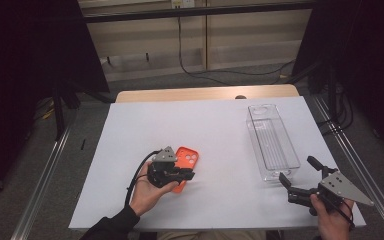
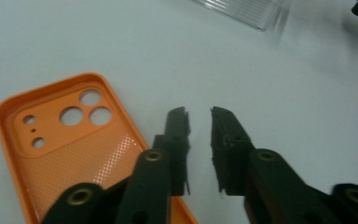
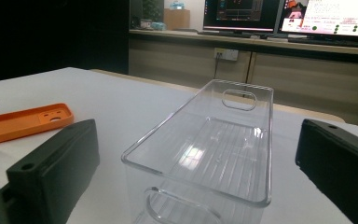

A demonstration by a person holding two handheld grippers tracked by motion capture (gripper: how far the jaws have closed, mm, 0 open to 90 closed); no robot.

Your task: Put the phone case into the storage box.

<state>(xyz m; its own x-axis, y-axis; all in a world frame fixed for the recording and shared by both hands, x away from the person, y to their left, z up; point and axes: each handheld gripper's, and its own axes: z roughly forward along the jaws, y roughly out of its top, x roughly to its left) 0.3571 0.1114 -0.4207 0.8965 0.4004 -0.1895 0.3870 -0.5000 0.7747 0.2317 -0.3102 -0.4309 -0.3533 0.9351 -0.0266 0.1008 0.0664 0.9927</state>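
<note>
On the white table sheet (image 1: pixel 215 130), the orange plastic phone case (image 1: pixel 186 161) lies inner side up at the near left. The left gripper (image 1: pixel 186 176) hovers at its near right edge, jaws slightly parted with nothing between them. The clear, long plastic bin (image 1: pixel 271 141) stands at the right. Just near of it, the right gripper (image 1: pixel 297 176) has its jaws spread wide, empty.
</note>
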